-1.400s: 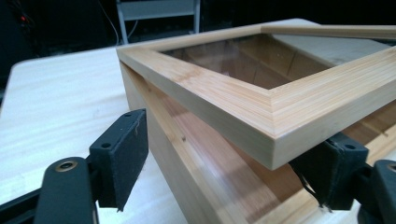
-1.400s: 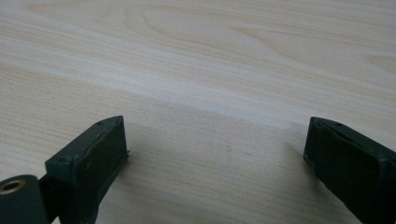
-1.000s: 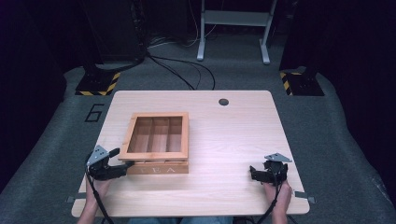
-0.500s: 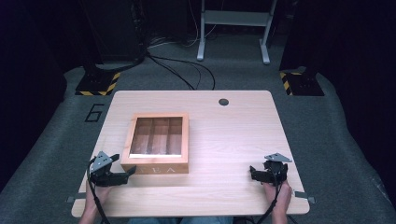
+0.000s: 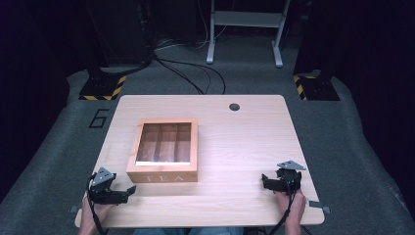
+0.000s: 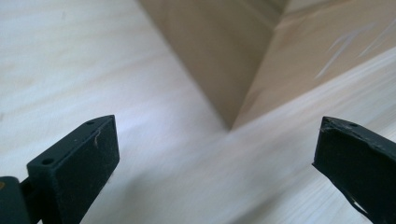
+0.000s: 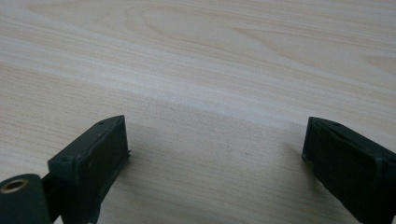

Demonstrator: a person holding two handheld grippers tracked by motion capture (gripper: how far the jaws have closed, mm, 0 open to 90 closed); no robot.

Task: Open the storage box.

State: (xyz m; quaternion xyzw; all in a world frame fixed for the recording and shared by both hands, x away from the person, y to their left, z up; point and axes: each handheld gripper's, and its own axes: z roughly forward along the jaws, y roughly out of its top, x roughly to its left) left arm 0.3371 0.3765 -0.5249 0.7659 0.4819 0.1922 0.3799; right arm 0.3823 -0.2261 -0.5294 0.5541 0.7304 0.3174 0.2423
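A wooden tea box (image 5: 166,151) with a clear lid and "TEA" on its front stands left of the table's middle. My left gripper (image 5: 128,192) lies low near the front left corner, just short of the box's near left corner (image 6: 231,122). Its jaws have just been opening and stand wide apart, with nothing between them. My right gripper (image 5: 264,180) rests near the front right edge, pointing left. It is open too, and bare wood shows between its fingers (image 7: 98,154).
The light wooden table (image 5: 244,142) has a round cable hole (image 5: 234,106) at the back. Beyond it, cables and a white metal stand (image 5: 244,29) sit on the dark floor, with striped bases at both sides.
My left gripper has drawn back from the box's front left corner toward the table's near edge and sunk lower, its jaws spreading. The box and the right gripper have stayed put.
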